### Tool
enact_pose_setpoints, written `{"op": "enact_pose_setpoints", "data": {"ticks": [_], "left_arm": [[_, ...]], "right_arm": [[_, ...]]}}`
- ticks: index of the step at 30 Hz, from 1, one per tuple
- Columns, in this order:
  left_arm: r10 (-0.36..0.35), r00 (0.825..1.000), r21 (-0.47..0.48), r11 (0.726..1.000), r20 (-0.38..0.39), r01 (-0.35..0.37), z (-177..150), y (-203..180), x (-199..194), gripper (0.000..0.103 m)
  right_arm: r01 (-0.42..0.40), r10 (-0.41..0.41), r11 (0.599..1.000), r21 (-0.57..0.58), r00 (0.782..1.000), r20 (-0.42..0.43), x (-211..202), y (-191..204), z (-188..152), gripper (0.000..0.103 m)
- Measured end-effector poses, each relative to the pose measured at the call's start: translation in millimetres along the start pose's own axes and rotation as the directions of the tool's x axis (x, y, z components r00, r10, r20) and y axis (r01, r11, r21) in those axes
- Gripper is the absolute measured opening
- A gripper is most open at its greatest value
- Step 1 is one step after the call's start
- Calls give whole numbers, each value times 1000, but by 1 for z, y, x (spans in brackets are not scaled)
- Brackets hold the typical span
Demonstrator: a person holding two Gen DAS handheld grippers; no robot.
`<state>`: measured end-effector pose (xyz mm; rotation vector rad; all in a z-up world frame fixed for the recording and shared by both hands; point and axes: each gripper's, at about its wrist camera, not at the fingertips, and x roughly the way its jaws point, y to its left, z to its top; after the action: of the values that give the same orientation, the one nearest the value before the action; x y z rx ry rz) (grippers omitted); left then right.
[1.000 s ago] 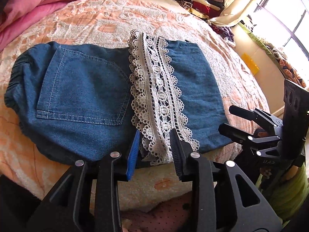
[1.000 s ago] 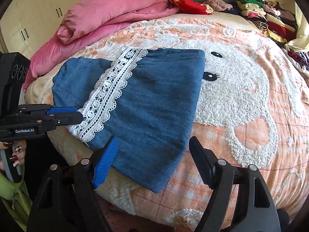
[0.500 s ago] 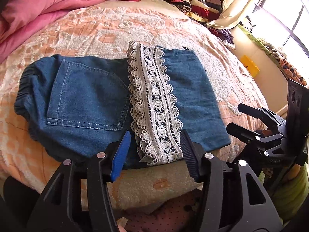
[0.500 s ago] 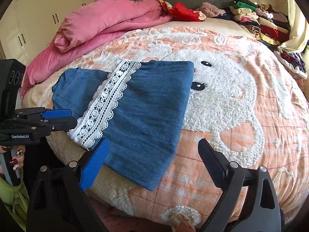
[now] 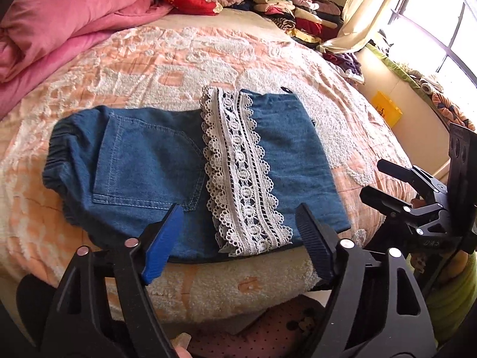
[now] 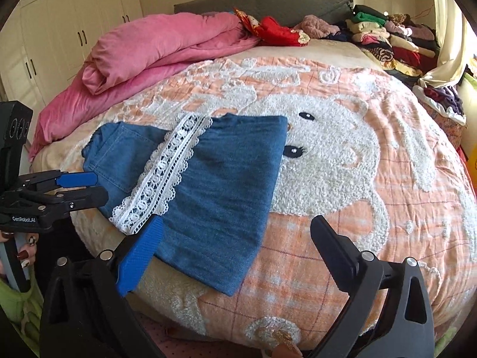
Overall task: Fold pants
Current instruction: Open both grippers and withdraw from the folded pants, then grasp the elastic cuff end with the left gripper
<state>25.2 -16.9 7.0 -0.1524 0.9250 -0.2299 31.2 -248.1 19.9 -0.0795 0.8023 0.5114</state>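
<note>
- Pants (image 5: 155, 173): blue denim, lying flat on the bed (image 5: 208, 53) near its front edge, already folded over so that a white lace hem (image 5: 238, 176) crosses the middle. The elastic waistband (image 5: 56, 152) faces the pink quilt (image 5: 59, 15) side; the plain folded panel (image 6: 232, 179) lies toward the window side.
- Back pocket (image 5: 146, 167): faces up, beside the lace.
- Left tongs (image 5: 238, 232): spread apart and holding nothing, poised just off the near edge of the fabric, straddling the end of the lace.
- Right tongs (image 6: 238, 250): also spread apart and empty, hovering over the near corner of the plain panel.
- Judgement of step: the fold looks nearly complete; one more fold, or a final smoothing, probably remains.
- Advice: each pair of tongs should pinch through all denim layers at the near edge, not the lace alone, which would likely stretch or slip.
- Advice: both sides should lift together and stay level, so the layers do not shear on the fuzzy bedspread.
- Surroundings: stacked clothes (image 6: 387, 38) sit well apart at the head of the bed.
</note>
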Motion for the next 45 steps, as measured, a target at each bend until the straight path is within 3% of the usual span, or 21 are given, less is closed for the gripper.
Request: {"op": "enact_pose_setpoints", "data": {"ticks": [16, 32, 45], "left_arm": [[75, 994, 4, 997, 79, -75, 4, 8, -27, 93], [127, 983, -91, 989, 135, -116, 2, 49, -49, 93], [151, 978, -178, 976, 141, -125, -7, 90, -56, 93]], "right_arm": [[27, -25, 999, -27, 998, 56, -20, 9, 13, 98], [29, -18, 992, -123, 996, 92, -22, 48, 46, 98], [-30, 46, 974, -224, 997, 64, -2, 88, 68, 98]]}}
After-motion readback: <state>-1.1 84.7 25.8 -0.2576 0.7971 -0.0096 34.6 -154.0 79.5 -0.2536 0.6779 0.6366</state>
